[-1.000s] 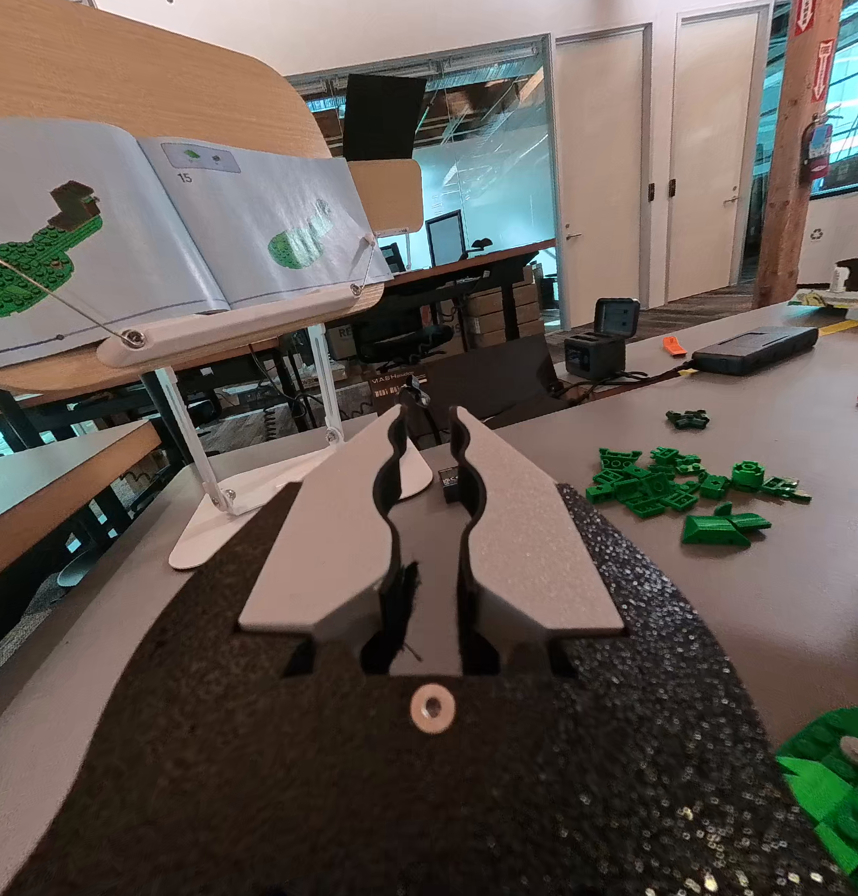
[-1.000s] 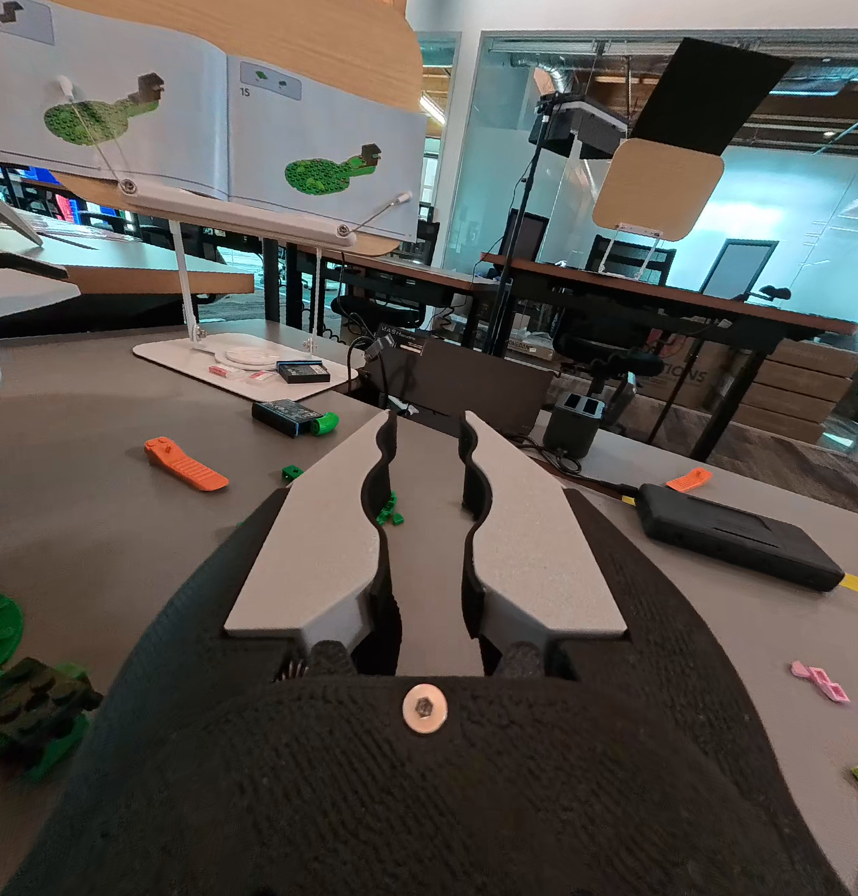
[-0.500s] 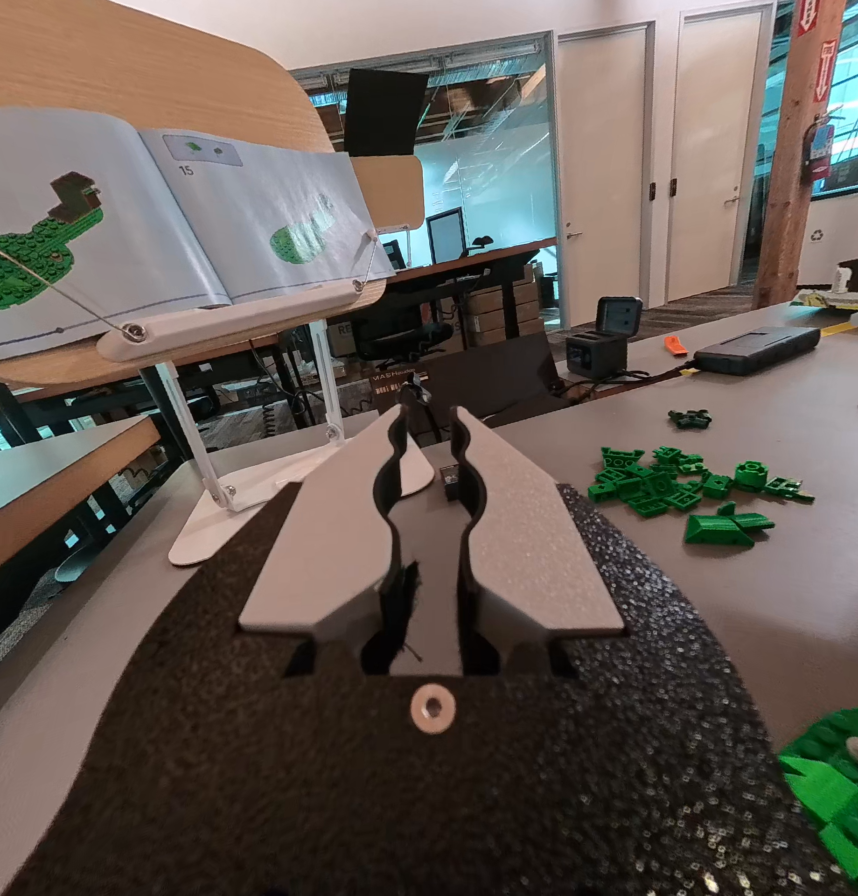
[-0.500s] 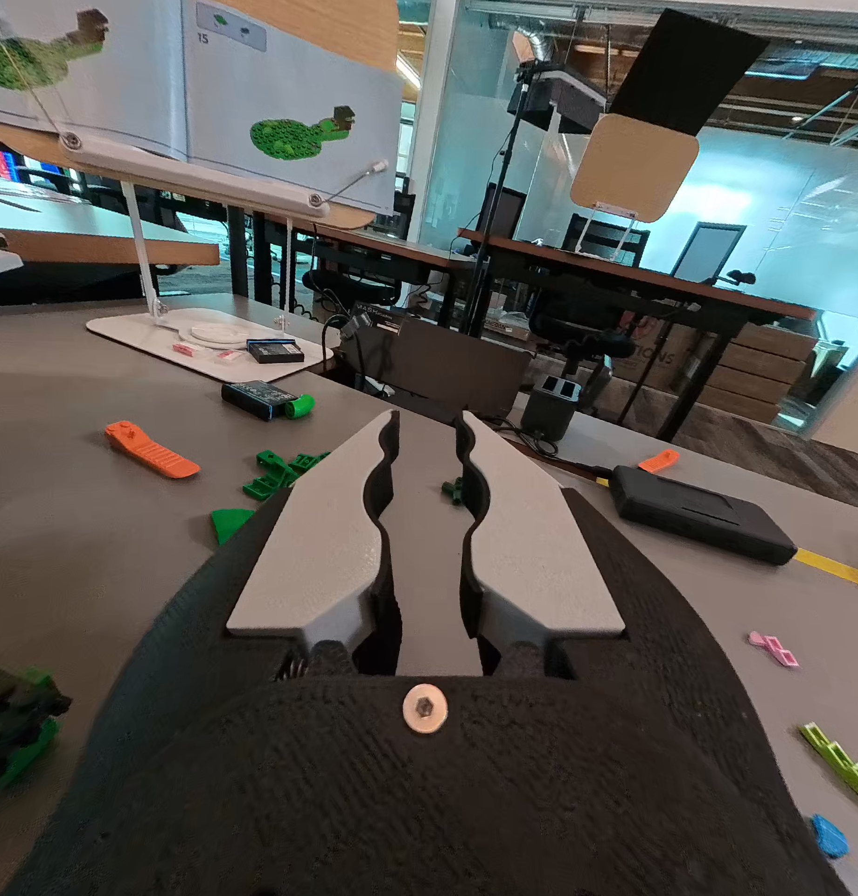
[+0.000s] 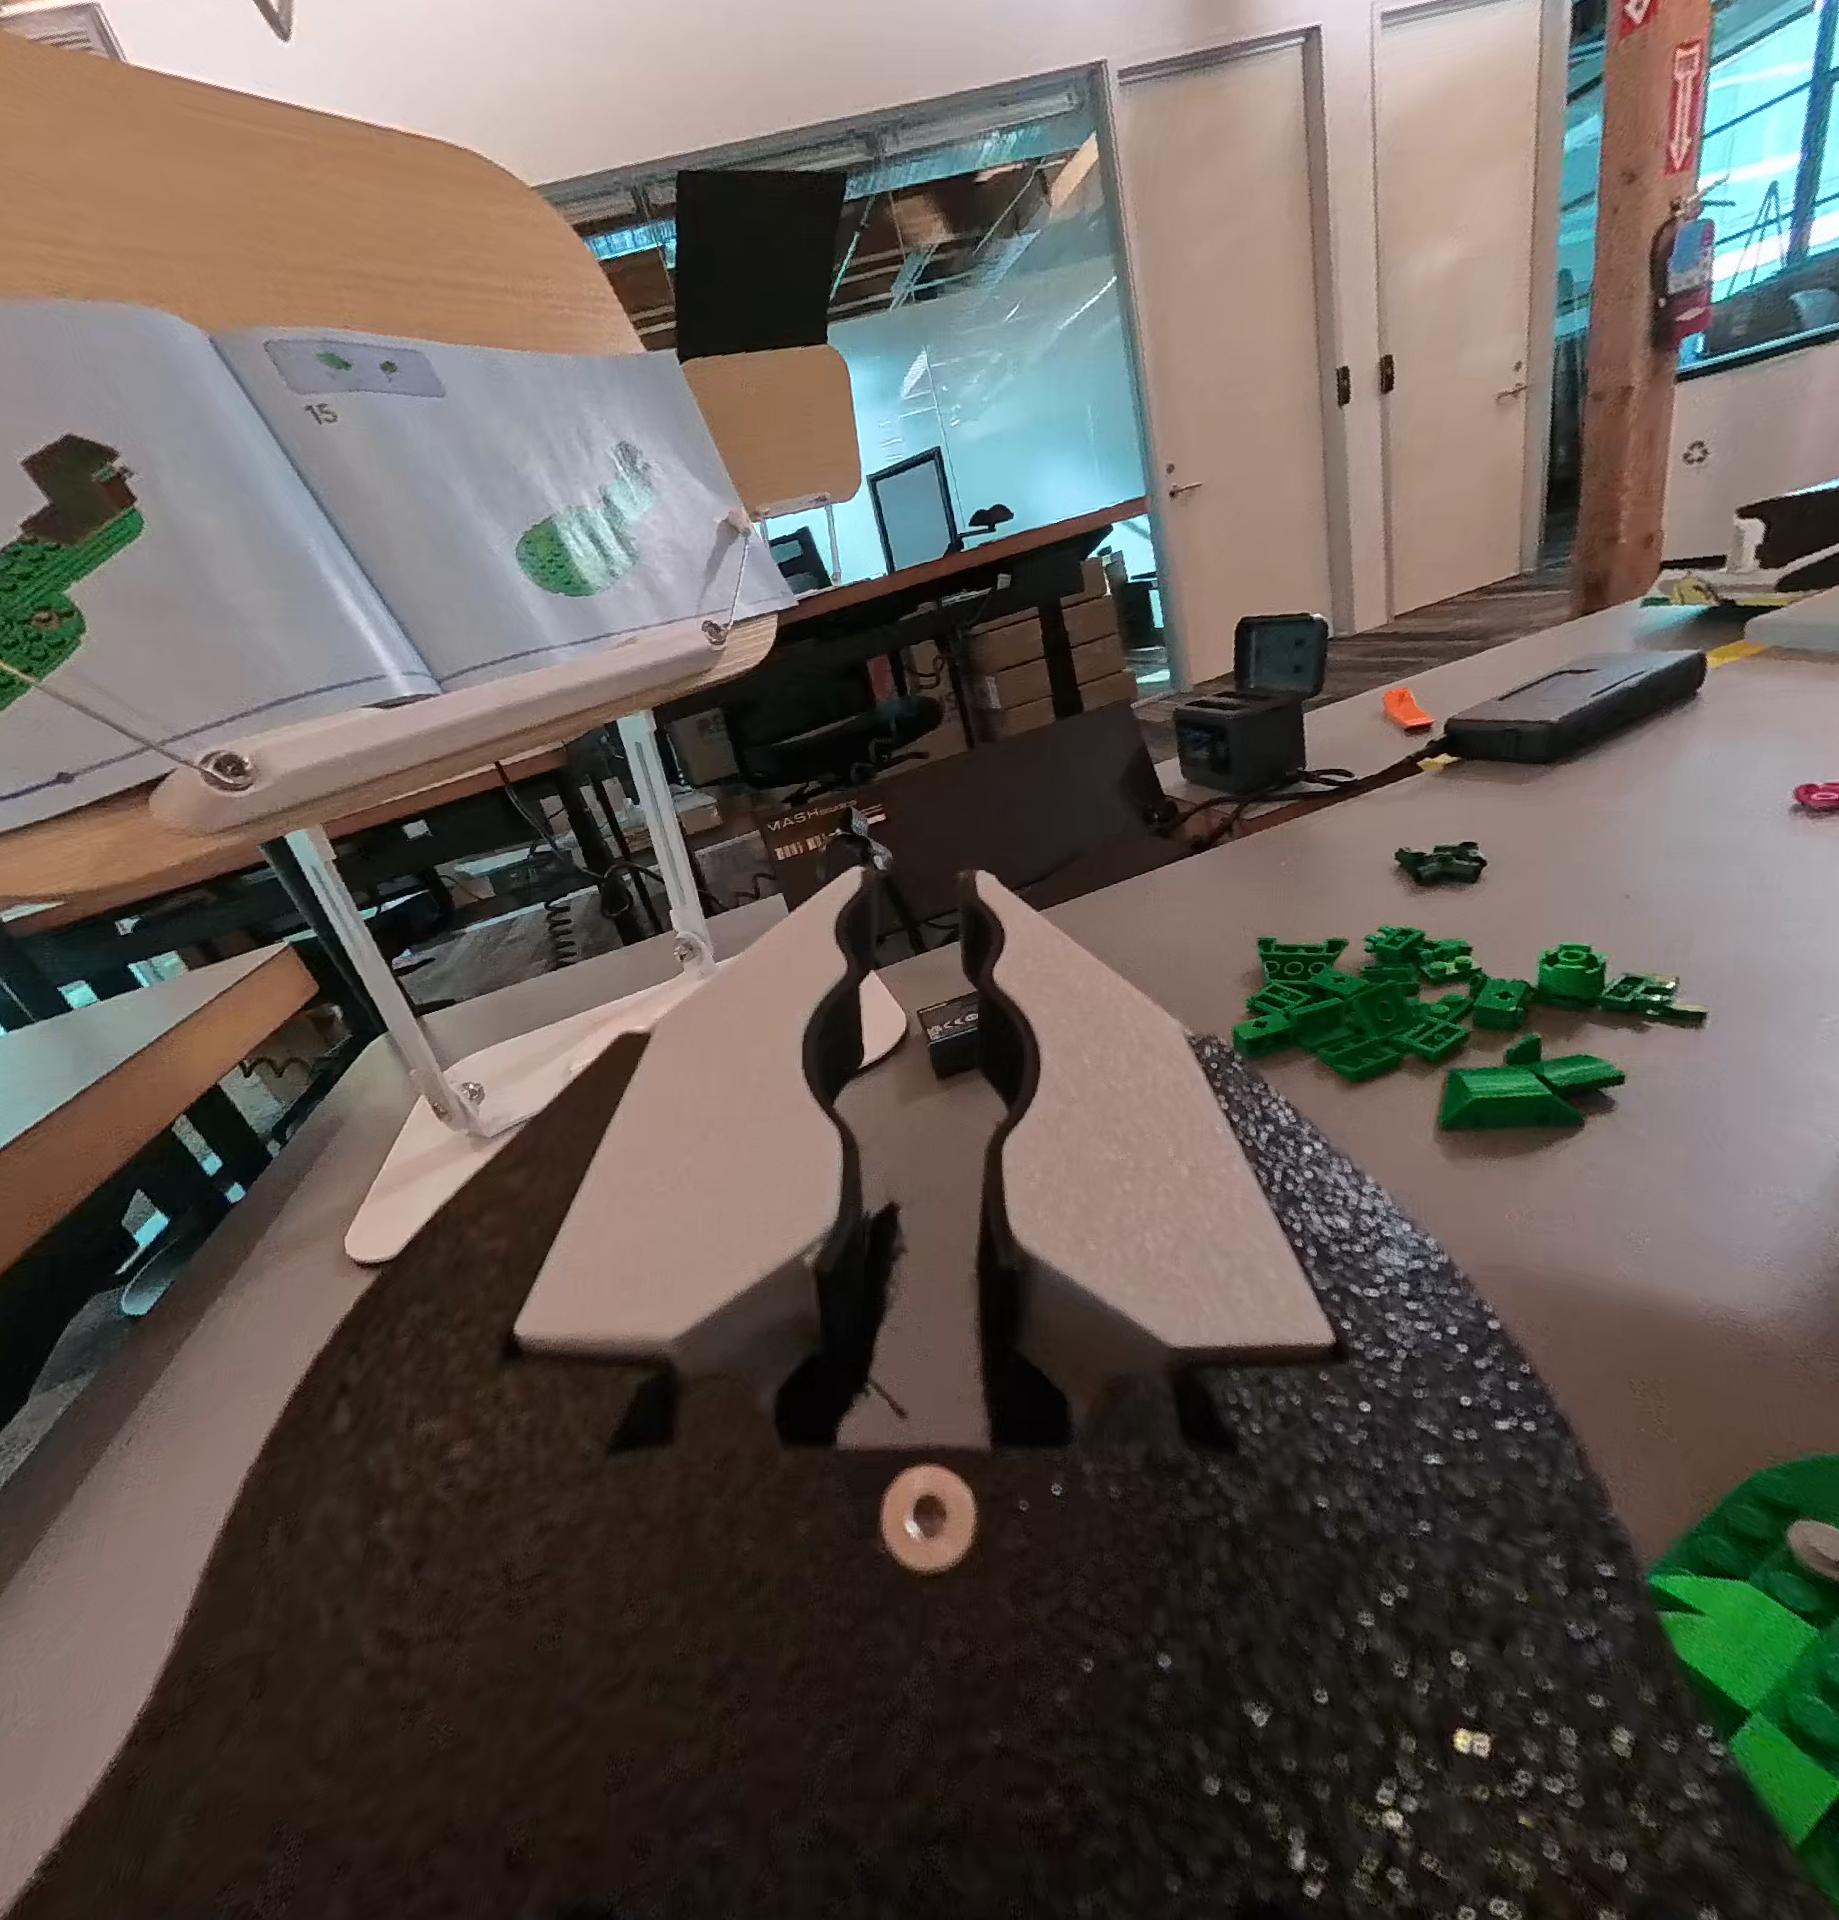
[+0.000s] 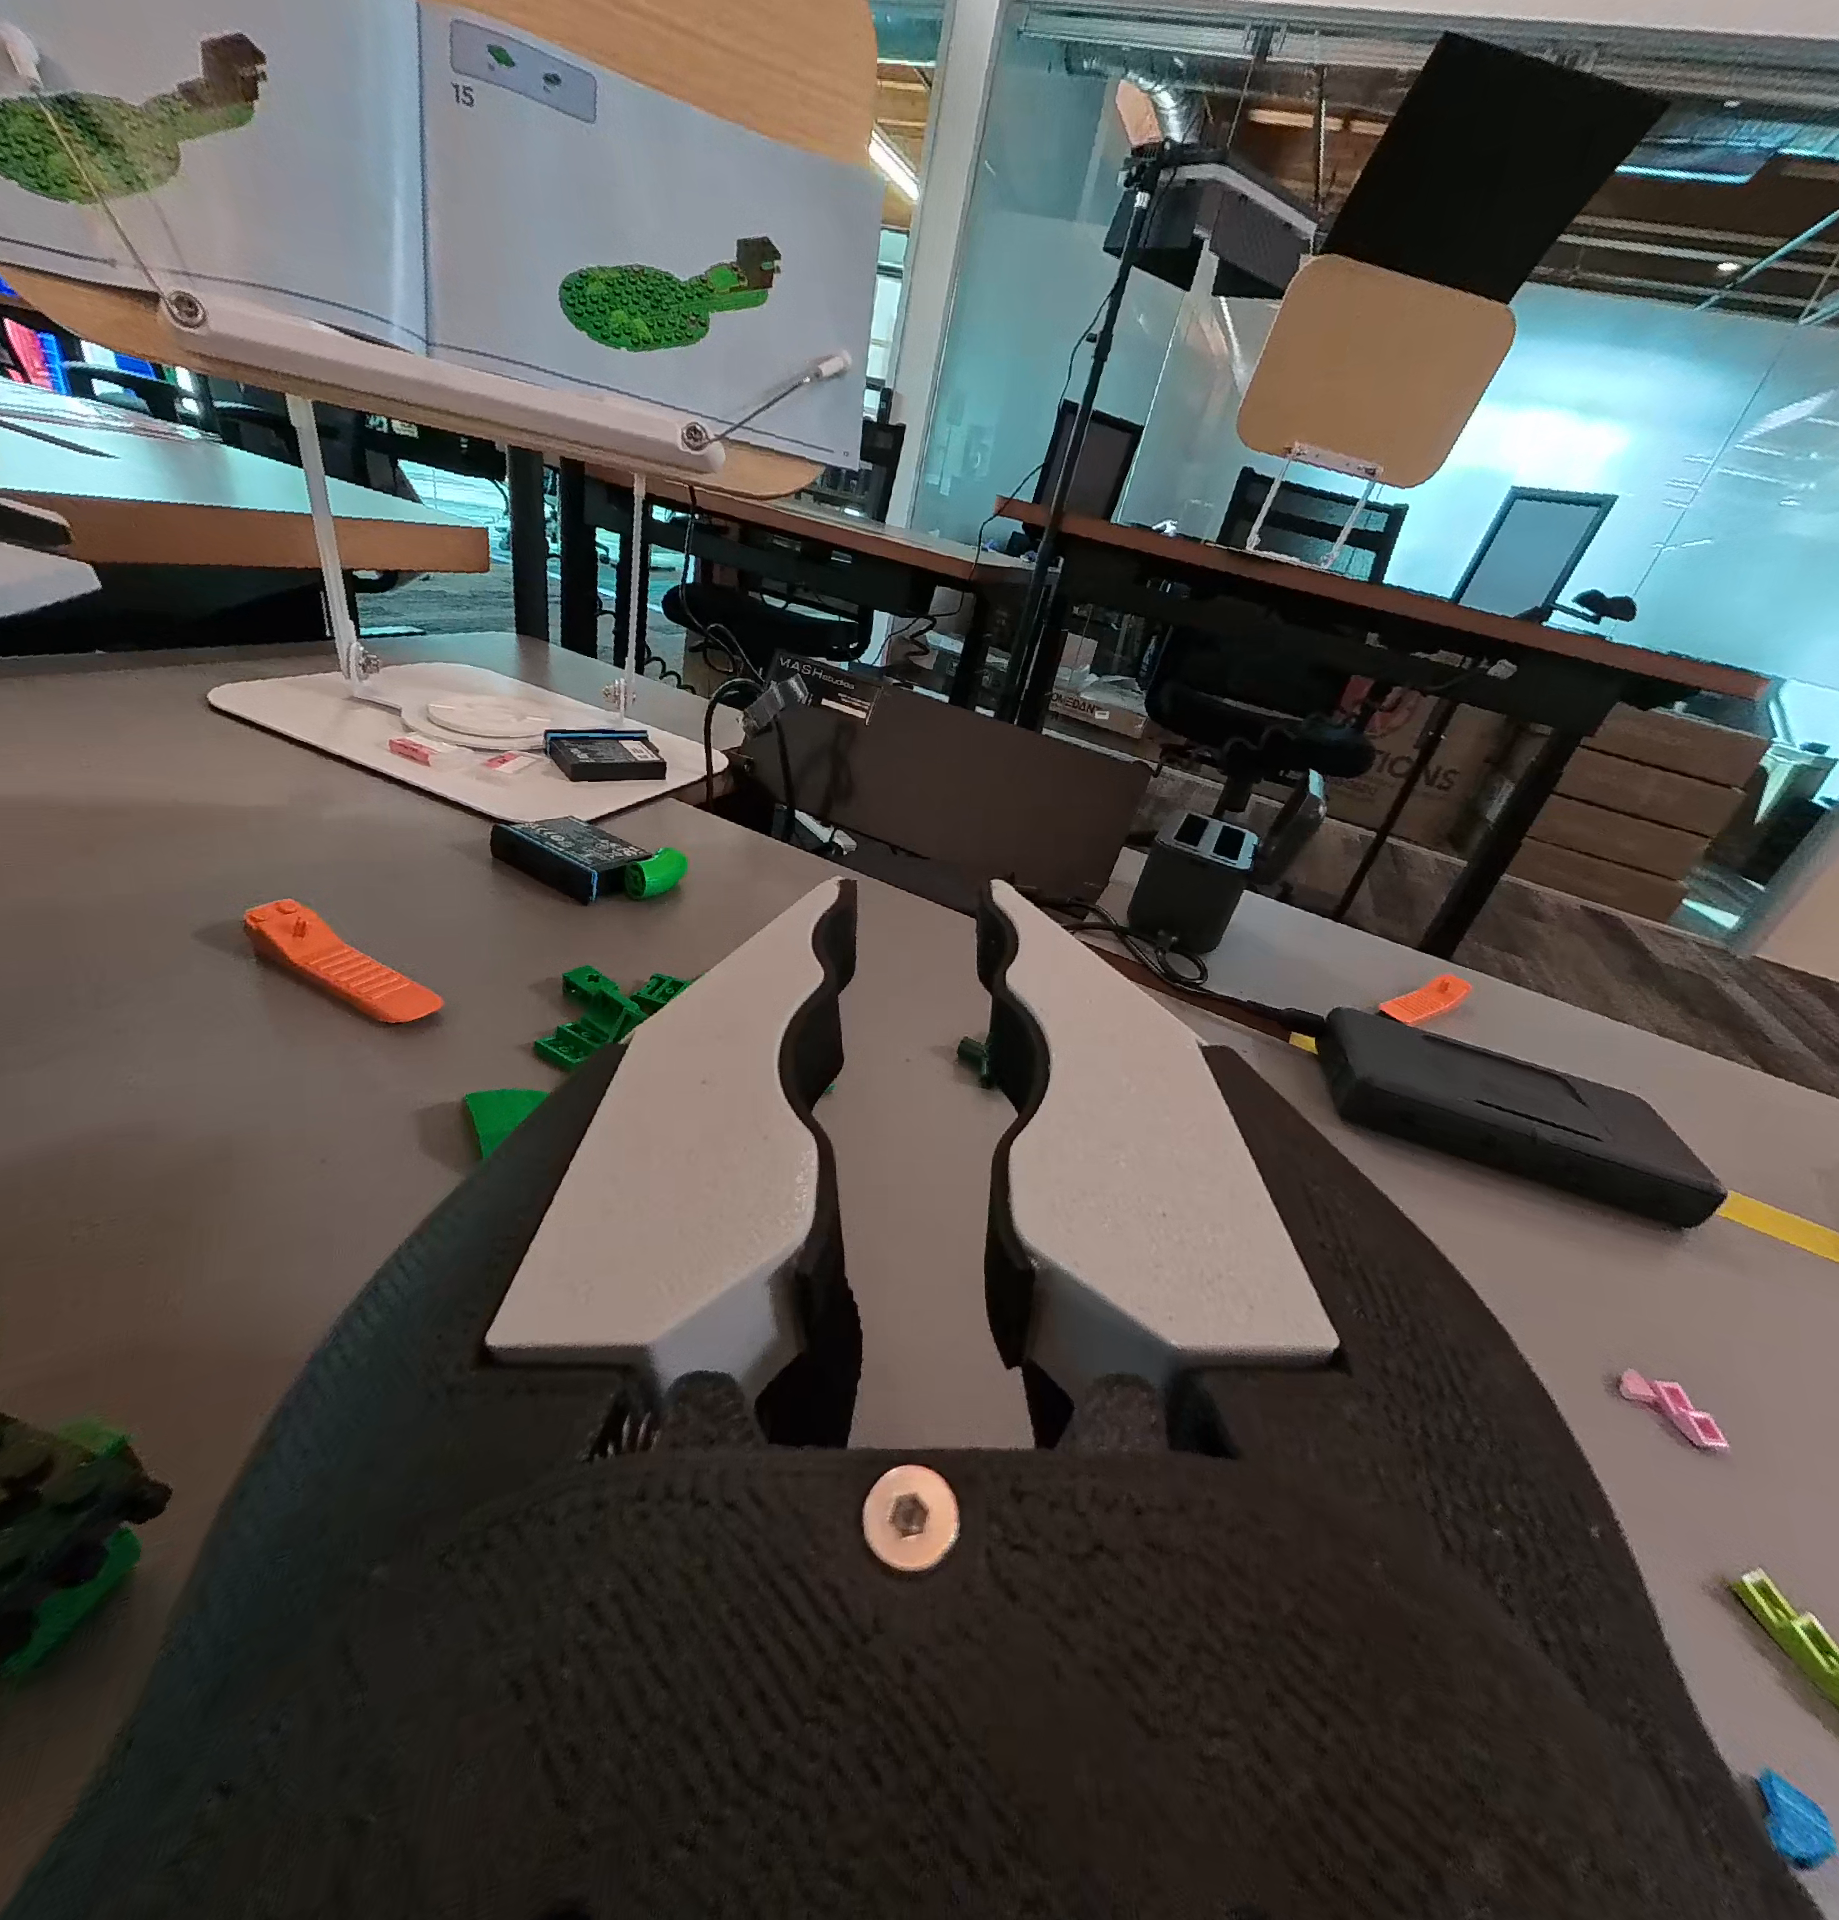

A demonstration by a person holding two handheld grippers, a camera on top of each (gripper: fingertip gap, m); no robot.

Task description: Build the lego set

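Left gripper (image 5: 915,904): fingers spread, nothing between them, held above the grey table (image 5: 1517,1247). Close at its right, at the frame's lower corner, a green lego plate assembly (image 5: 1788,1642) with a grey stud on top. Farther ahead and right, a pile of loose green lego pieces (image 5: 1414,1013), a green wedge piece (image 5: 1507,1096) lying nearest. Just past the fingertips, a small black block (image 5: 951,1023) beside the white base of the book stand (image 5: 458,1153). Up and left, the open instruction booklet (image 5: 271,520).

Right gripper (image 6: 915,914): likewise parted and empty. Low at its left, a dark brown-and-green lego chunk (image 6: 42,1517), blurred, perhaps part of the build. Ahead-left, a few green pieces (image 6: 603,1018) partly hidden by the left finger; one small dark green piece (image 6: 972,1051) against the right finger's inner edge, contact unclear. Beyond those, an orange brick separator (image 6: 338,961). To the right, pink (image 6: 1673,1408), lime (image 6: 1819,1652) and blue (image 6: 1793,1818) pieces. Farther right, a black power bank (image 6: 1517,1117).
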